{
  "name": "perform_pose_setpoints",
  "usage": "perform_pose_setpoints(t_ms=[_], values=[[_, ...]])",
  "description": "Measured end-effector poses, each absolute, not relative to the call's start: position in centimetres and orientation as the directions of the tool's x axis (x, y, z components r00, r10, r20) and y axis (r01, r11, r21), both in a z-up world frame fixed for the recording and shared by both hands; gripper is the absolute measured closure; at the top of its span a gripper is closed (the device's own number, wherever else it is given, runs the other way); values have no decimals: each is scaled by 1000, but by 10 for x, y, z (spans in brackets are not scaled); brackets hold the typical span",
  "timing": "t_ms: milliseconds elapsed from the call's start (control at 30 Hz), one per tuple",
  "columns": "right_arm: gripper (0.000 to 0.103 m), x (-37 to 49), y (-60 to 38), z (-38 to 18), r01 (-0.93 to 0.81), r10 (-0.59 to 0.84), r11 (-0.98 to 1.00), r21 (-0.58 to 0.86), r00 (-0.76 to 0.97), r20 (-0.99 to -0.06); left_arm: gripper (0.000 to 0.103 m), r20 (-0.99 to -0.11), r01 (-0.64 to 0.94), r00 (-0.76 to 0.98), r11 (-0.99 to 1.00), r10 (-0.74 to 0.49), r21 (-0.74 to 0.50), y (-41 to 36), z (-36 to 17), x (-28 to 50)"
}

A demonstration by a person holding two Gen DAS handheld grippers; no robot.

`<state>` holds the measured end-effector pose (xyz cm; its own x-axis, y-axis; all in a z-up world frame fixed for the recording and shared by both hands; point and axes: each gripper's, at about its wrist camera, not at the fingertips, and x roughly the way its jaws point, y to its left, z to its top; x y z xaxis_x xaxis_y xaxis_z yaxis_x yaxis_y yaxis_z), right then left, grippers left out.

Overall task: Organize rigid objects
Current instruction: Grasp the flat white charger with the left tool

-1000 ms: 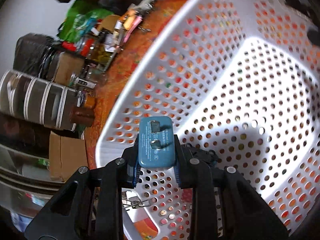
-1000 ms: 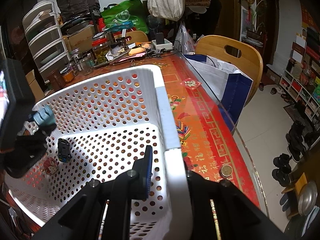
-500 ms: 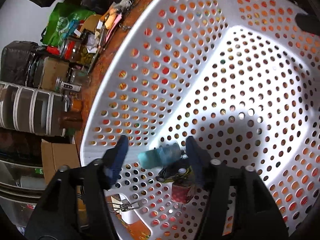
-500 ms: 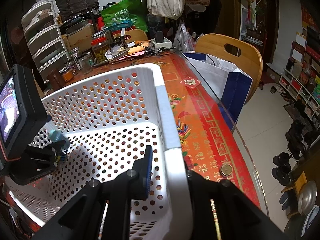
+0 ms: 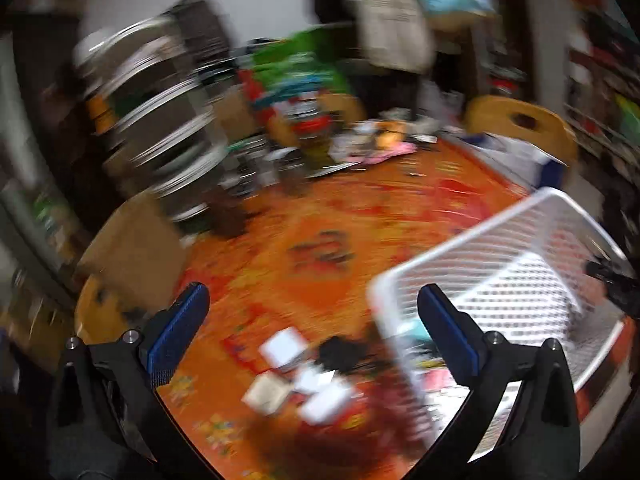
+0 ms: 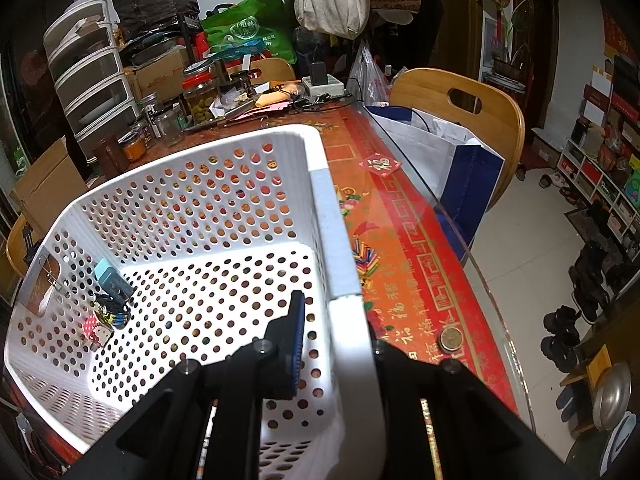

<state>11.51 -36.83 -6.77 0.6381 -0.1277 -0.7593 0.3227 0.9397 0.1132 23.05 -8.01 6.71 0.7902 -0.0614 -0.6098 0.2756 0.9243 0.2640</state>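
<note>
My right gripper (image 6: 335, 318) is shut on the near right wall of the white perforated basket (image 6: 320, 188); only its left pad (image 6: 297, 340) shows, inside the wall. In the basket's left corner lie a teal charger plug (image 6: 113, 279), a dark toy car (image 6: 113, 313) and a small pink piece (image 6: 96, 330). The left wrist view is blurred. There my left gripper (image 5: 311, 294) hangs above the orange table with its jaws opening wide and nothing between them, just left of the basket (image 5: 476, 246). Below it lie several small white objects (image 5: 282, 348) and a black one (image 5: 344, 354).
Jars (image 6: 200, 94), plastic drawers (image 6: 94, 80) and bags crowd the table's far end. A wooden chair (image 6: 460, 98) with a blue-and-white bag (image 6: 452, 160) stands at the right edge. A coin (image 6: 450, 338) and crayons (image 6: 366, 258) lie right of the basket.
My left gripper opened and let go of the teal plug, which now lies in the basket. It then rose out of the basket and swung left over the table. The right gripper stayed put.
</note>
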Motion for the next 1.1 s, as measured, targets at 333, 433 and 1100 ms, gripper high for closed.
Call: perform_pose_setpoints(t_ms=[333,433,1100], values=[[90,115,-369,-67,316,-124,942,113,640,-758,0,-817,90,577,993,9,75,36,-68,260],[90,114,-369,-67,317,-124,942,114,641,-758,0,-827,29,562,999,3,23,57,-88,273],[90,116,-368,-66,321,-134,941,104,638,-758,4,-861,-1,499,993,-100,-116,75,-150,319]])
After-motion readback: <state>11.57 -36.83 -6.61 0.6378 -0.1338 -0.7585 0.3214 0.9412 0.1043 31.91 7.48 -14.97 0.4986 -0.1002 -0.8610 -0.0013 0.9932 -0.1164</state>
